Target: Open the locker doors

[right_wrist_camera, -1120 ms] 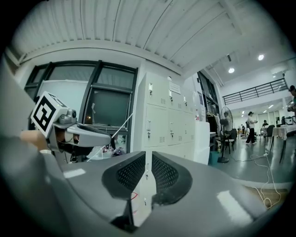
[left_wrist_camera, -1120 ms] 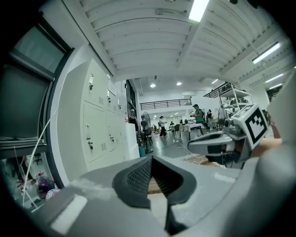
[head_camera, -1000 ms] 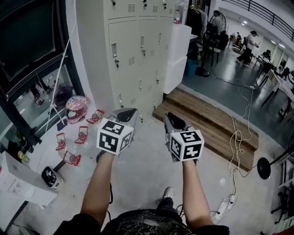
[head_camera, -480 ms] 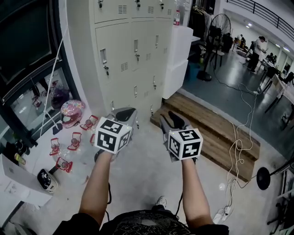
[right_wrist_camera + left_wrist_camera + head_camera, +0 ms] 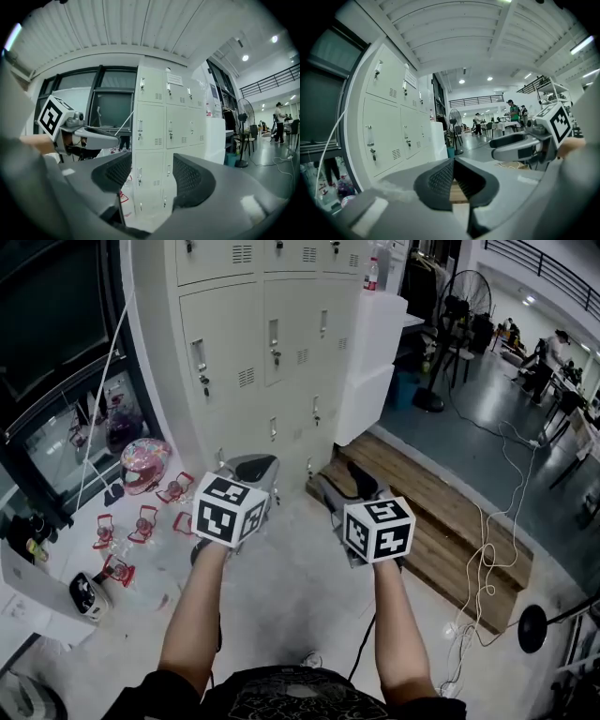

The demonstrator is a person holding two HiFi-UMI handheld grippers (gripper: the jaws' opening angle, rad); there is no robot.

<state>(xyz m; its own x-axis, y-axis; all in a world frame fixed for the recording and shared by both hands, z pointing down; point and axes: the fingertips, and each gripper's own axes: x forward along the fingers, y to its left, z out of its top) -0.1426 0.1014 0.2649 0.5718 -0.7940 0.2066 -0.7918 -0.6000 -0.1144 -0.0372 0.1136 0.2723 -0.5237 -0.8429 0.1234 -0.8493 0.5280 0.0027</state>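
- Here, the left gripper [image 5: 255, 465] has its jaws together at the tips, and nothing is caught between them.
- The right gripper [image 5: 342, 479] has its jaws wide apart. They have just been opening, and they hold nothing.
- Both grippers are held side by side at about the same height, pointing close to level. Each shows at the edge of the other's gripper view.
- The lockers [image 5: 272, 343] stand ahead of both grippers and well apart from them, a little to the left of the left gripper.
- In the right gripper view the lockers fill the gap between the open jaws, but far off.
- Every locker door [image 5: 225, 352] in view is closed, with a small latch [image 5: 200, 371] and vent slots on each.
- A white cabinet [image 5: 370, 352] stands against the lockers on the right, ahead of the right gripper.
- A wooden step [image 5: 422, 512] lies on the floor to the right of the right gripper.
- A pink helmet [image 5: 142, 460] sits on the floor to the left of the left gripper, and small red items [image 5: 141, 521] lie near it.
- A white cable [image 5: 483, 559] trails across the step, far right of both grippers.
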